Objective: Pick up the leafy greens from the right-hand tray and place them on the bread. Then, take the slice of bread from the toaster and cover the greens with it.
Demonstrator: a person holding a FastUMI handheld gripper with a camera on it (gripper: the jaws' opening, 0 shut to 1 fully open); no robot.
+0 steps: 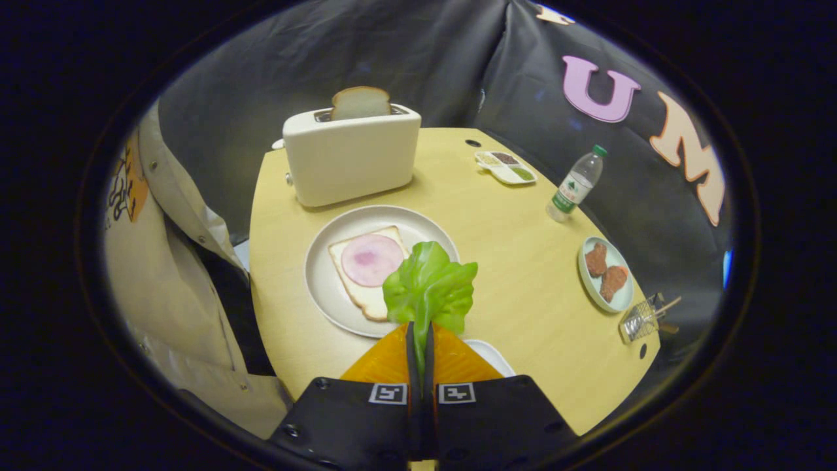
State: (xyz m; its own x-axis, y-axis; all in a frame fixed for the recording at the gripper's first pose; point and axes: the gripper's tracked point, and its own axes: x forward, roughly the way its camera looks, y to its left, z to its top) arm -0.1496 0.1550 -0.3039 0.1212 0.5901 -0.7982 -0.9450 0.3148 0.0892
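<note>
My gripper is shut on the stem of a green lettuce leaf, which sticks up ahead of the fingertips. The leaf hangs over the near right rim of a round pale plate. On that plate lies a slice of bread topped with a pink round of ham, just beyond and left of the leaf. Farther back stands a white toaster with a second bread slice poking out of its slot. A white tray peeks out under my right finger.
A person in a beige jacket stands at the table's left edge. On the right of the yellow table are a water bottle, a small dish with brown pieces, a divided condiment tray and a wire basket.
</note>
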